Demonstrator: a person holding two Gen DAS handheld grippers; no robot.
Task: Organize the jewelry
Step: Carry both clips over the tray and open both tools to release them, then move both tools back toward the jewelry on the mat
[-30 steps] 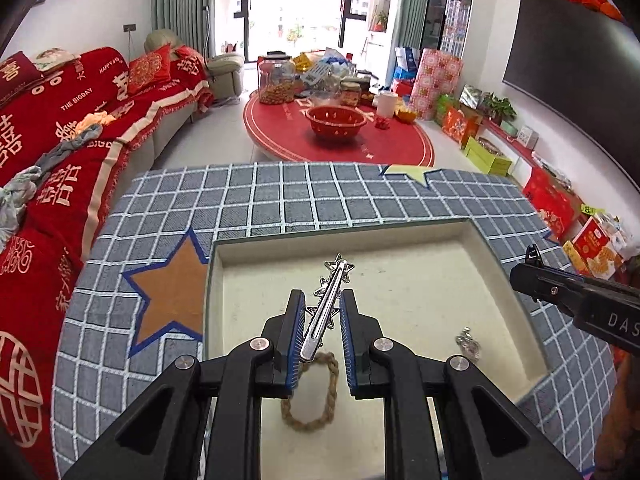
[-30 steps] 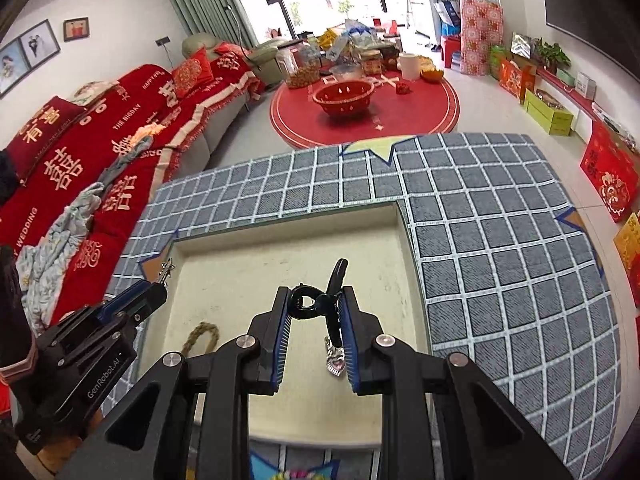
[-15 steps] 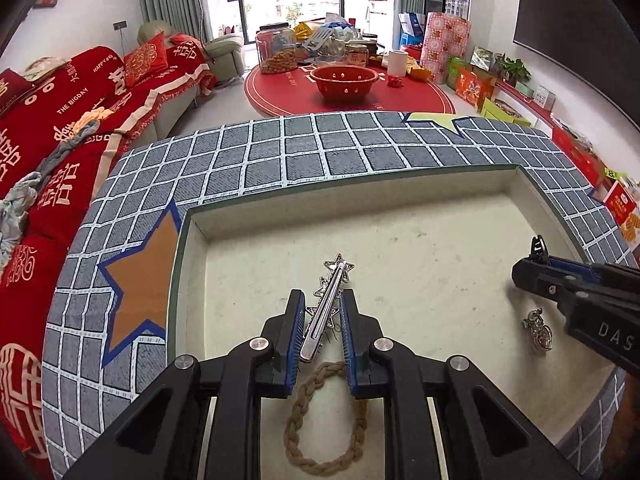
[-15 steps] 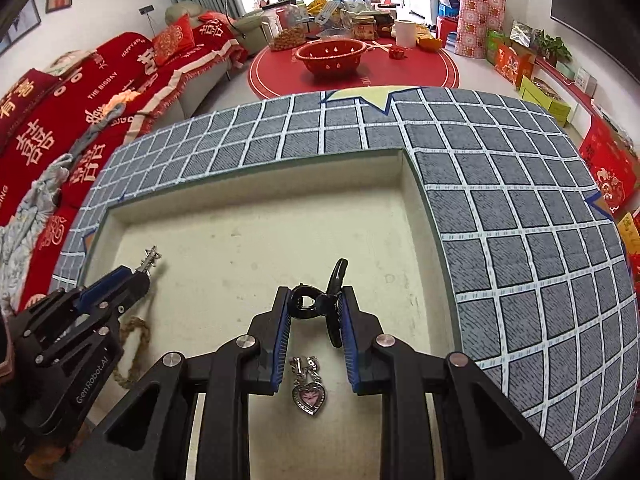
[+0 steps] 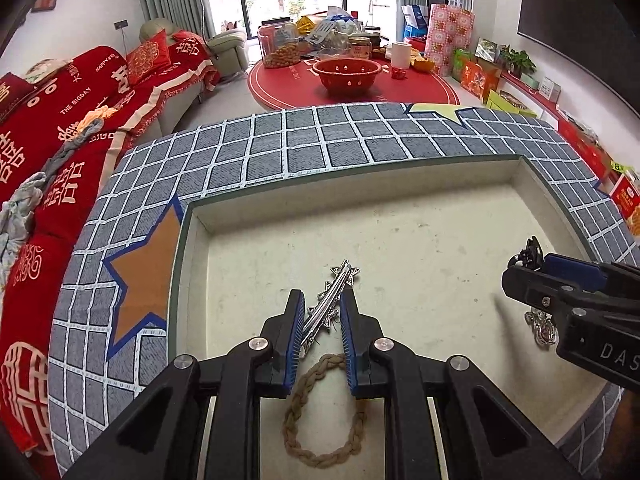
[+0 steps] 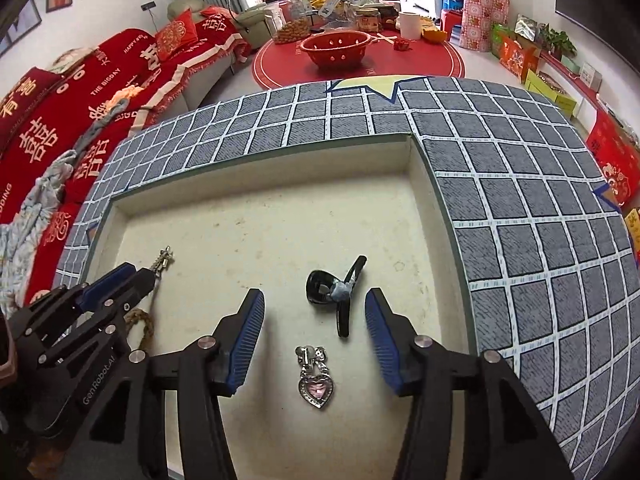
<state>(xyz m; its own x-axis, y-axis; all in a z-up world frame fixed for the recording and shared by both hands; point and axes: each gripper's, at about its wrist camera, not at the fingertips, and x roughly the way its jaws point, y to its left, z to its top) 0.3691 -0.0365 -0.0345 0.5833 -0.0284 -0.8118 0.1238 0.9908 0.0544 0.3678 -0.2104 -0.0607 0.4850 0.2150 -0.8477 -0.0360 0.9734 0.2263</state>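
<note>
A shallow cream tray (image 5: 192,280) (image 6: 416,168) lies on a grey checked cloth. My left gripper (image 5: 320,320) is shut on a silver star hair clip (image 5: 334,292), held low over the tray; it also shows in the right wrist view (image 6: 162,260). My right gripper (image 6: 316,320) is open and empty. A black hair clip (image 6: 336,288) lies on the tray floor between its fingers. A silver heart pendant (image 6: 316,384) (image 5: 542,328) lies just nearer. A braided rope bracelet (image 5: 320,440) (image 6: 140,324) lies under the left gripper.
The grey checked cloth (image 6: 520,200) with star patches surrounds the tray. Beyond the table are a red sofa (image 5: 60,120) at the left and a red round table (image 5: 352,84) with a red bowl and jars.
My right gripper has opened and let the black hair clip drop onto the tray floor. Both grippers have come lower over the tray. The left gripper still holds the star clip.
</note>
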